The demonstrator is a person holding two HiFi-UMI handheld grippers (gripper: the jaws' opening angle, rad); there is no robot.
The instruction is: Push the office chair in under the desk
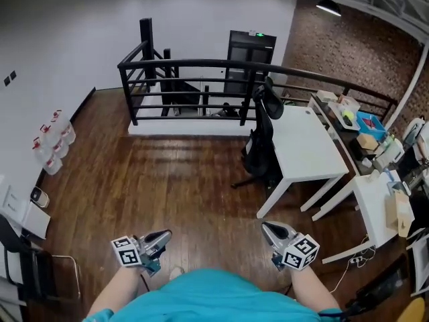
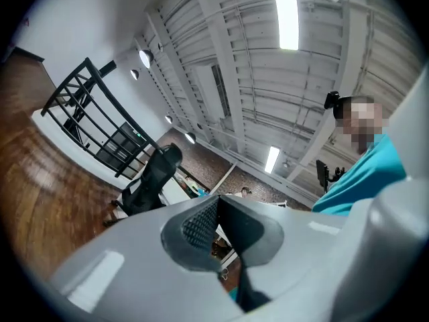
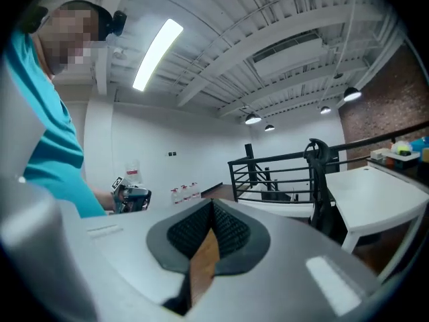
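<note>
Low in front, left hand-held gripper [image 1: 166,235] and right hand-held gripper [image 1: 266,227] sit closed, empty; chair [image 1: 261,143] stands beside table [image 1: 308,146].

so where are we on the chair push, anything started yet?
Done: nothing visible; the office chair stands at the edge of the white desk, its base out on the wood floor. In hand: nothing; the left gripper and right gripper are both shut, empty, well short of the chair. Left: approach, then push it under.
</note>
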